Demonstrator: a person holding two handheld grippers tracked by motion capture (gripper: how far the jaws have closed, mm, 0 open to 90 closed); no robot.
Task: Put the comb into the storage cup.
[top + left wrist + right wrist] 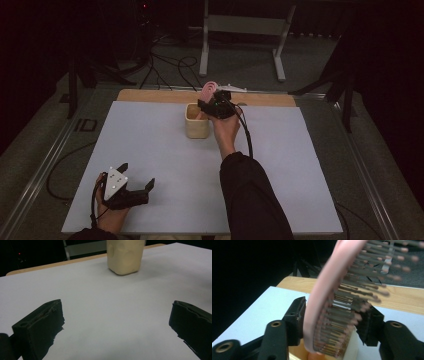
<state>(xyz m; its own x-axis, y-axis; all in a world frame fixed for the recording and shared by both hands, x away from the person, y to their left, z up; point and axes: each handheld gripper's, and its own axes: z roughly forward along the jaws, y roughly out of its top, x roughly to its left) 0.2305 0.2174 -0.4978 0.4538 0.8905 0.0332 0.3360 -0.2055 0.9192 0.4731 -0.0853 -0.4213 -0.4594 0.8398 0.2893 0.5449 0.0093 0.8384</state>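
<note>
A pink hairbrush with dark bristles stands head-up in a cream cup at the back middle of the white table cover. My right gripper is shut on the brush head: one jaw presses the pink back, the other meets the bristle tips, and the cup's rim lies just below. My left gripper rests near the front left edge, open and holding nothing. In the left gripper view its gripper faces the cup across bare cover.
A wooden strip edges the table's far side, with a small white object lying behind the cup. Beyond it stand a white metal frame and floor cables. A metal rail runs along the left.
</note>
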